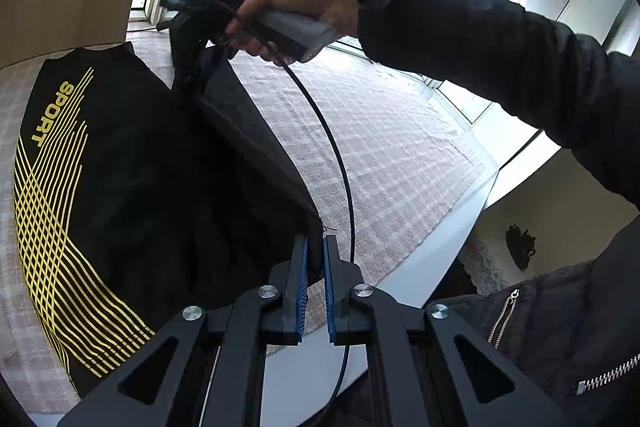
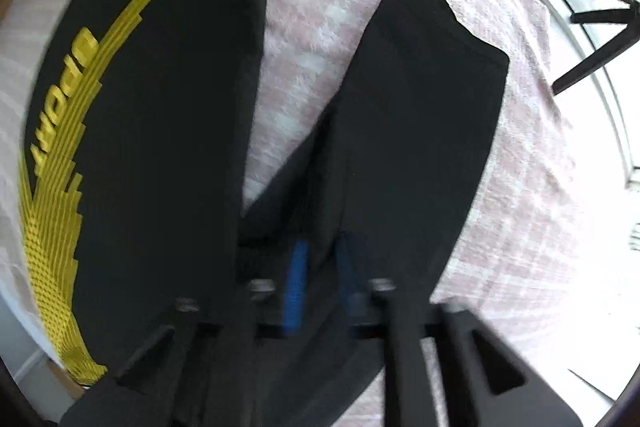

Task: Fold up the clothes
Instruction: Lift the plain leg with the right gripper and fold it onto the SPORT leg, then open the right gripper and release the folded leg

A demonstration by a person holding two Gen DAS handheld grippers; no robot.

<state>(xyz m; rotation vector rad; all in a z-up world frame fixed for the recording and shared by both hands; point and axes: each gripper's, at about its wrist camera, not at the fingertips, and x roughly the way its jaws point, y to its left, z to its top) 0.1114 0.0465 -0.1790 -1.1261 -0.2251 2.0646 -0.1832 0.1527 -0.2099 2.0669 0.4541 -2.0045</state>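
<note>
Black SPORT T-shirt (image 1: 132, 187) lay spread over the pink checked blanket (image 1: 384, 147), filling the left half of the left wrist view, yellow line print (image 1: 48, 227) down its far-left side. Right edge of it was lifted clear of the blanket. Left gripper (image 1: 316, 259), bottom centre of that frame, was pinched tight on the hem corner, blue pads (image 1: 304, 267) squeezing a thin wad of black cloth. Right gripper (image 1: 192, 67), upper centre-left, gripped in the person's bare hand (image 1: 296, 15), was clamped on the sleeve end of the same edge. In the blurred right wrist view, right gripper (image 2: 320, 267) sat low centre with cloth between the pads and the short sleeve (image 2: 420, 107) hanging ahead of it. Looked light, soft and floppy, with no stiffness: sagged between the two holds, likely to droop or bunch if let slack. Probably not slippery, a knit that grips the pads. Best taken at corners and seams, edge kept taut, both ends carried across together.
</note>
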